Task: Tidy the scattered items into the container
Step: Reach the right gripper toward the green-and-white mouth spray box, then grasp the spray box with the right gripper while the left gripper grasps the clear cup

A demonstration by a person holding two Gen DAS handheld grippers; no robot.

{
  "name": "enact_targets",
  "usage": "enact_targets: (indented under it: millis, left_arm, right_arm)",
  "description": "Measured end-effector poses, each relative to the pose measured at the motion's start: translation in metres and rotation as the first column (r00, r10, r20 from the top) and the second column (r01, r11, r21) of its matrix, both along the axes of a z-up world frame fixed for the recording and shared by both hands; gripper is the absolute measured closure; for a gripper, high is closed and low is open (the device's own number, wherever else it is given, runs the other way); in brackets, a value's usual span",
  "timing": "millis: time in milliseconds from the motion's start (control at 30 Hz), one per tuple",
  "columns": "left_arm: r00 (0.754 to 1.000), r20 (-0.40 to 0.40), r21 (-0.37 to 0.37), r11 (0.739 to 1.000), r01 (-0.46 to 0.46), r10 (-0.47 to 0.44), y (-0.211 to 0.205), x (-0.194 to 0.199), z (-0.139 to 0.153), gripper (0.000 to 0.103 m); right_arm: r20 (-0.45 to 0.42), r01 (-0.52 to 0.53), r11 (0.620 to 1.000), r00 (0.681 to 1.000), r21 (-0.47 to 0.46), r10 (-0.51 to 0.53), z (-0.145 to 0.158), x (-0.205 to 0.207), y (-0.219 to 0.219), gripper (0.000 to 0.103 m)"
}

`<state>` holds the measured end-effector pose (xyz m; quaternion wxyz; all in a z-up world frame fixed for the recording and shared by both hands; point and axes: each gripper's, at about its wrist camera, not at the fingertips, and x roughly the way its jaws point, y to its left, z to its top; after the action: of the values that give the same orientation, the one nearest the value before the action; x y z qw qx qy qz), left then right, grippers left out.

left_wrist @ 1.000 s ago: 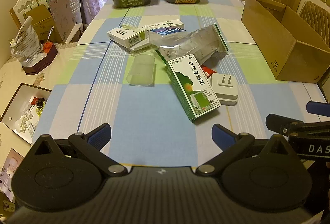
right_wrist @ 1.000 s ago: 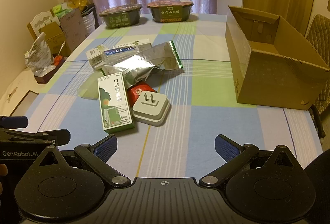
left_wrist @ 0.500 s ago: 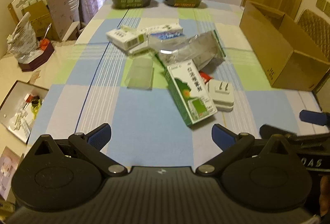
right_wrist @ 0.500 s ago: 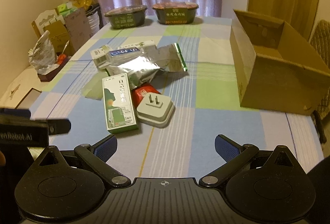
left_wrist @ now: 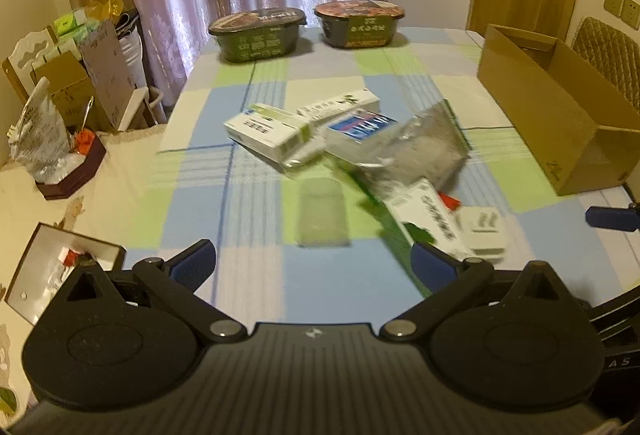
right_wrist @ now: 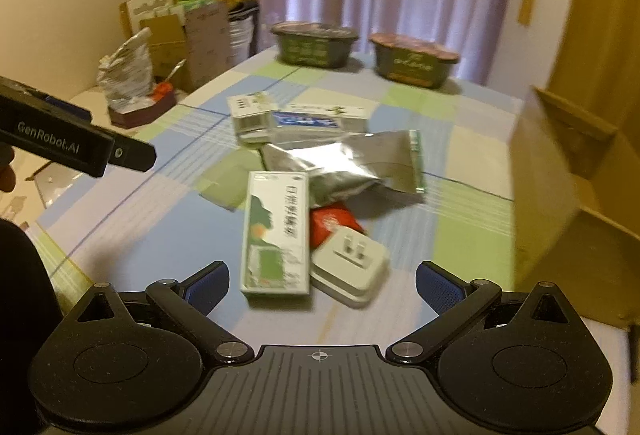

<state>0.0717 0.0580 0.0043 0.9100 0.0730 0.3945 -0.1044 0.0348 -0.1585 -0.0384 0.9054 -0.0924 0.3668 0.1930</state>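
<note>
Both grippers have pushed forward over the checked tablecloth since a second ago, so the scattered pile sits closer. In the right wrist view the right gripper stands wide open and empty, its blue pads flanking the green-and-white spray box and the white plug adapter without touching them. The left gripper is equally spread, holding nothing, just short of a clear plastic case. The open cardboard box waits at the right, apart from the pile.

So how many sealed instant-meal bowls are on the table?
2: a rectangular bowl at the far edge, and a rounder bowl beside it to the right. None seem hidden.
</note>
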Motion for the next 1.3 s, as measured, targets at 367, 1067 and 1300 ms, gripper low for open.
enact_targets:
  millis: [367,1067,1300]
  left_arm:
    - [0.997,-0.074,-0.04,0.999,0.001,-0.004,0.018,0.062,-0.023,0.001]
    - [0.988,-0.144,-0.056,0.998,0.042,-0.049,-0.003,0.109,-0.071,0.001]
    - [0.986,-0.143,-0.016,0.996,0.083,-0.085,-0.021,0.121,-0.092,0.008]
  right_arm:
    - [-0.061,-0.085,0.996,0.995,-0.024,0.083,-0.046,0.056,0.049,0.027]
    - [-0.128,-0.037,0.999,0.991,-0.038,0.032,-0.056,0.076,0.05,0.045]
    - [-0.156,0.003,1.0,0.988,0.011,-0.001,-0.049,0.075,0.032,0.045]
